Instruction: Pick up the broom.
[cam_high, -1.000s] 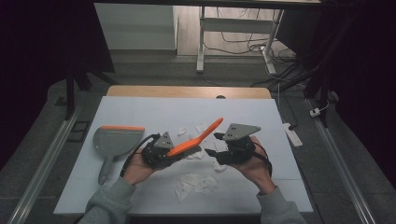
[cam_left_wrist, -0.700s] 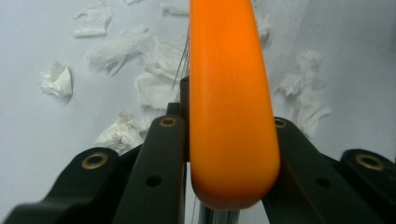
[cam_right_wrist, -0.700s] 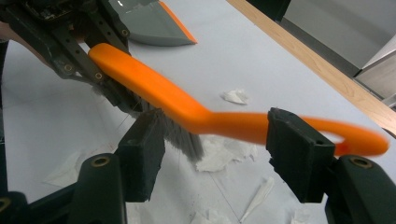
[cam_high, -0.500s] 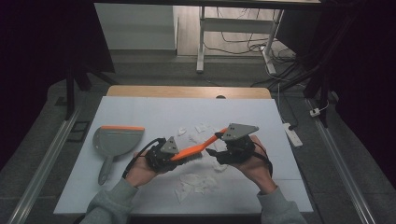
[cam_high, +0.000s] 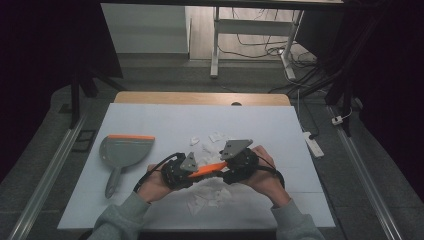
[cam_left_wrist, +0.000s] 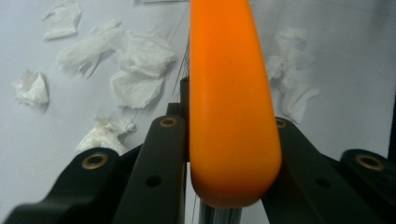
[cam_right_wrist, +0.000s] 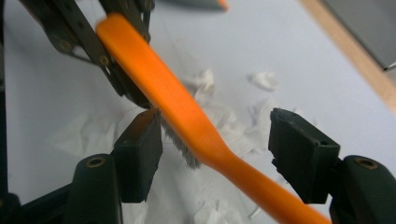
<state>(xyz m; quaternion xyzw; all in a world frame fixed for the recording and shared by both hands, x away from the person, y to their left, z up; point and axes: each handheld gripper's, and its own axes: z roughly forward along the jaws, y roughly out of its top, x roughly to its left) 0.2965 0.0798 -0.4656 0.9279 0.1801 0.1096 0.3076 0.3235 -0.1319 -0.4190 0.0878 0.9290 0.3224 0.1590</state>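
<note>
- Dustpan (cam_high: 125, 152), far left on the table (cam_high: 165, 120): grey w/ orange lip, lies flat, well apart from both hands. Rigid plastic, light; we'd take it by the handle.
- Left gripper (cam_high: 181, 172): jaws clamped on the brush (cam_high: 209, 169) at the head end. In the left gripper view the orange body (cam_left_wrist: 231, 93) sits pinched between the two black jaws.
- Brush itself: held above the table betw. the two grippers, over the paper scraps (cam_high: 207, 192). Orange plastic, slim, smooth, stiff handle, so prob. light but slippery on a narrow pinch. Bristles (cam_right_wrist: 180, 144) soft, no good for gripping.
- We judge the best hold is on the flat sides of the handle, past the bristle block, jaws square across the width; an off-axis pinch could let it twist.
- Right gripper (cam_high: 235, 167): jaws spread, have just been opening wider, handle (cam_right_wrist: 219, 149) runs diagonally betw. them. Left pad (cam_right_wrist: 140, 158) close to the bristles, contact unclear; the other pad stands clear of the handle.
- Scraps: torn tissue, v. light, will scatter; sweep gently.
</note>
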